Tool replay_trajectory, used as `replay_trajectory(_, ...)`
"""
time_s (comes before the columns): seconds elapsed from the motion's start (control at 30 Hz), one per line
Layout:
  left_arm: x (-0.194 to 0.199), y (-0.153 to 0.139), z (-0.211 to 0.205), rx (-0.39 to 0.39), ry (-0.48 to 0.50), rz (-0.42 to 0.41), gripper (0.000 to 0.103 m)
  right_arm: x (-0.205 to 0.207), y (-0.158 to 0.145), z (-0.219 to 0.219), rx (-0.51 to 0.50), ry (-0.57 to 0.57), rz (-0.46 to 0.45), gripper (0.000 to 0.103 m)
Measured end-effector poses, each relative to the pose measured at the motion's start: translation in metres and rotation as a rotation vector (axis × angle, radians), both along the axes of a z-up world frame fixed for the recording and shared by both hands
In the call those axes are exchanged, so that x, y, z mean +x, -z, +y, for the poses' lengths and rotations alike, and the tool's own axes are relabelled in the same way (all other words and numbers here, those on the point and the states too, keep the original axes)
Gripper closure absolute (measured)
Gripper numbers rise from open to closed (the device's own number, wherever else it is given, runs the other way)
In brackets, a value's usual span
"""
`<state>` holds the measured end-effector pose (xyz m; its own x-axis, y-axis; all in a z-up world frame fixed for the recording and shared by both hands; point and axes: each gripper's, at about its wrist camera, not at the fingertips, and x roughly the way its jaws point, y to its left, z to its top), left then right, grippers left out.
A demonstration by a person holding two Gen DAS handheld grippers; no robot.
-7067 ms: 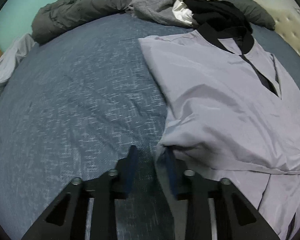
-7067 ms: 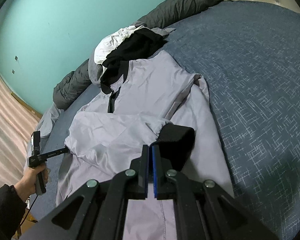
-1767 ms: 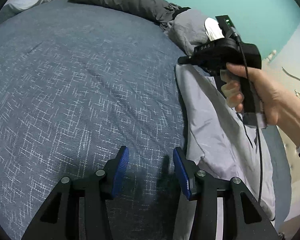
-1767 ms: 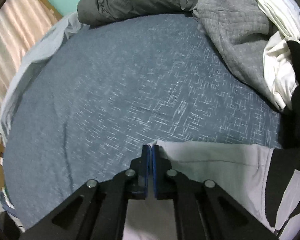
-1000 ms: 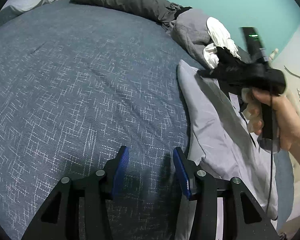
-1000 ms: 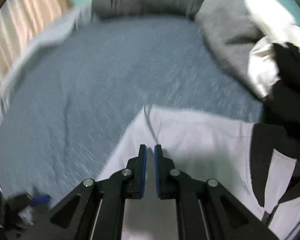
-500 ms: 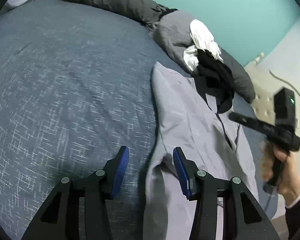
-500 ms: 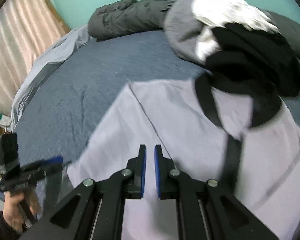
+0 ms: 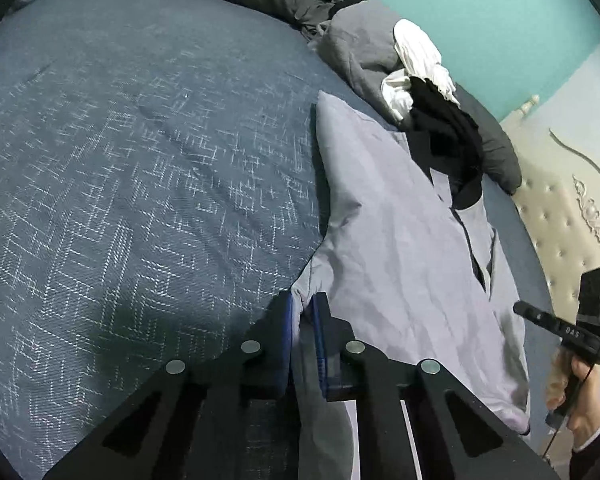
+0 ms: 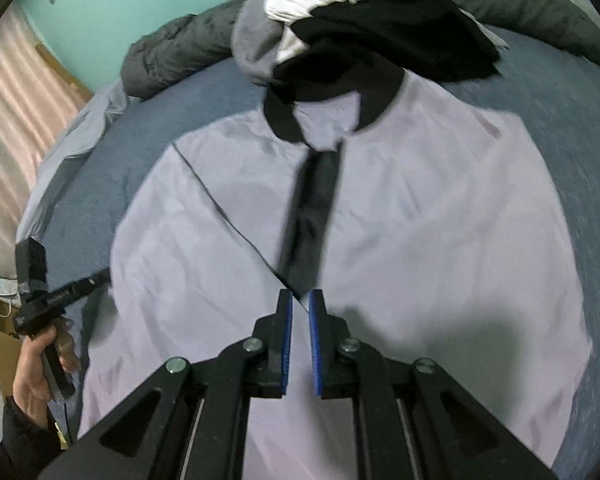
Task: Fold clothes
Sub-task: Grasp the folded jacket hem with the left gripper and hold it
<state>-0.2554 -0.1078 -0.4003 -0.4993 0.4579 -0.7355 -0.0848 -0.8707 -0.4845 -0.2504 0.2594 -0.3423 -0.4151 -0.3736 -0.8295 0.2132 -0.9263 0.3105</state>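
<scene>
The left gripper [image 9: 302, 308] pinches the lavender jacket's [image 9: 396, 240] edge fold between narrowed pads; the right gripper [image 10: 298, 312] hovers slightly parted, empty, over its front — jacket spread on the bed [image 9: 140, 160].

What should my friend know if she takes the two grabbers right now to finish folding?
Left gripper: shut on the lilac jacket, pinching its left edge low down.
Right gripper: slightly open, empty, hovering over the jacket's middle by the black zip strip.
The jacket lies front up on the blue bed cover, collar against the clothes pile.
Done: one side panel looks folded in across the front.
Left: probably fold the rest and smooth it.
</scene>
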Motion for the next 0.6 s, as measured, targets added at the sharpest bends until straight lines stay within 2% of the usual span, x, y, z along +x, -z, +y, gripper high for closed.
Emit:
replay_trajectory(0.1,-0.001,0.002,0.000,0.002,-0.005,-0.004,0.092,0.016,0.007,0.010,-0.007,0.009,-0.019,0.095)
replay_trajectory(0.2,-0.001,0.003,0.000,0.002,-0.004,-0.007,0.092,0.034,0.011,0.017,0.026,0.014,-0.023,0.095)
replay_trajectory(0.33,-0.001,0.005,-0.001,0.002,-0.005,-0.010,0.091,0.058,0.017,0.041,0.021,0.087,-0.035,0.095)
replay_trajectory(0.5,-0.001,0.007,0.000,-0.007,-0.008,-0.012,0.091,0.081,0.040,0.055,0.049,0.109,-0.094,0.095)
replay_trajectory(0.6,0.000,0.005,-0.001,-0.007,-0.007,-0.010,0.091,0.094,0.028,0.064,0.021,0.145,-0.042,0.095)
